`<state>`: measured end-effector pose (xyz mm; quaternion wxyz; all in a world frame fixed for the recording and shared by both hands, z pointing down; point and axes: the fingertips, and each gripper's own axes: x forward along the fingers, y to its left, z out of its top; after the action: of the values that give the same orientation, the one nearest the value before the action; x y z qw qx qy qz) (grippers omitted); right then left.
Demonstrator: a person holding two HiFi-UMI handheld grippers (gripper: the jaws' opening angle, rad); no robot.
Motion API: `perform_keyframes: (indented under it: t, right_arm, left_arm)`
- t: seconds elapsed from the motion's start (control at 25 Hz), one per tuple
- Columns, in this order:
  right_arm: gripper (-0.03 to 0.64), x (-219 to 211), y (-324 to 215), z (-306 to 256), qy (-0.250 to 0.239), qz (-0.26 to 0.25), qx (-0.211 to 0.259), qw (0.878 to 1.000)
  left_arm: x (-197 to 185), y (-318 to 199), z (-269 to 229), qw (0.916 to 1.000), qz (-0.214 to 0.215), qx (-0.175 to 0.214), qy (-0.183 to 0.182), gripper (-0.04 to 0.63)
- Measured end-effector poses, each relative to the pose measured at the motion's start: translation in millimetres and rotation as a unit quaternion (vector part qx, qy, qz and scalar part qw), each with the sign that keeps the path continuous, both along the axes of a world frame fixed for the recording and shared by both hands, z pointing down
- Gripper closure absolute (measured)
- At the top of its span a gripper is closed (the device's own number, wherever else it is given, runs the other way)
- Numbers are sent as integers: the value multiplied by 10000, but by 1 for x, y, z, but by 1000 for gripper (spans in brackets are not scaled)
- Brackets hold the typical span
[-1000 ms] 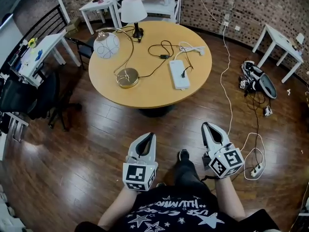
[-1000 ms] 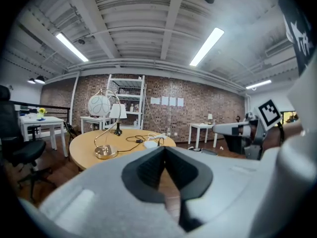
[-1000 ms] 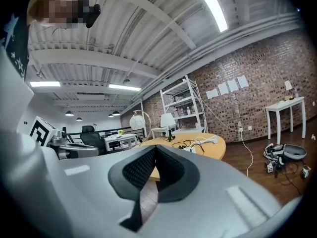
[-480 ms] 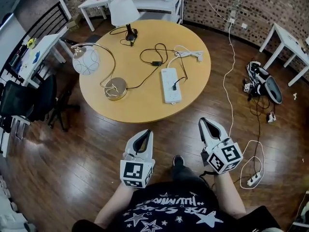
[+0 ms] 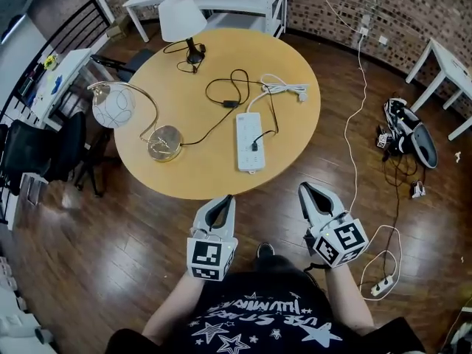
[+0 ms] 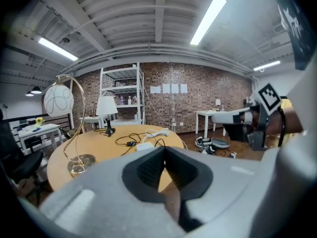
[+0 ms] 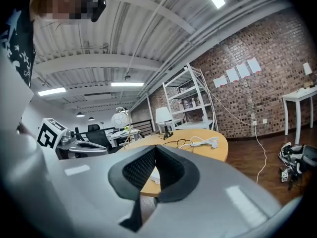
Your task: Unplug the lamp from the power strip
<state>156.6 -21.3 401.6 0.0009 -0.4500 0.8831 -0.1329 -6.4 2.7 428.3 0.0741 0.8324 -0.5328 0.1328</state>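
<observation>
A white power strip (image 5: 249,133) lies on the round wooden table (image 5: 295,135), with a black plug (image 5: 254,145) in it near its front end. Black cords run from the strip toward a white-shade lamp (image 5: 181,19) at the far edge and a gold arc lamp with a globe shade (image 5: 113,106) at the left. Both grippers are in front of the table, apart from everything on it. My left gripper (image 5: 229,198) (image 6: 164,148) is shut and holds nothing. My right gripper (image 5: 303,187) (image 7: 155,147) is shut too, also with nothing in it.
A coiled white cord (image 5: 286,88) lies on the table's right side. On the floor at the right are a white cable, a second power strip (image 5: 379,287) and a dark bag (image 5: 410,133). Black chairs (image 5: 44,150) stand left; white tables and a shelf stand behind.
The table and power strip have drawn nearer and shifted left in the head view. Both grippers stay shut at the same height in front of the person.
</observation>
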Motion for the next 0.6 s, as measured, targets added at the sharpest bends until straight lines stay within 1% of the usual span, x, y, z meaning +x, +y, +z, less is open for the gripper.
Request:
perform_keyframes:
  t: [0.16, 0.28, 0.4, 0.6]
  right_arm:
    - [609, 1, -15, 9, 23, -151, -63, 9999]
    - [609, -4, -21, 14, 12, -238, -152, 9996]
    - [609, -10, -27, 21, 97, -273, -241, 9993]
    - [609, -29, -45, 30, 228, -272, -317, 9989]
  left_arm:
    - [3, -15, 5, 9997, -153, 107, -169, 592]
    - [7, -25, 8, 9996, -173, 88, -220, 594]
    - [10, -38, 16, 9997, -63, 30, -232, 594]
    - [5, -71, 38, 9994, 144, -142, -291, 594]
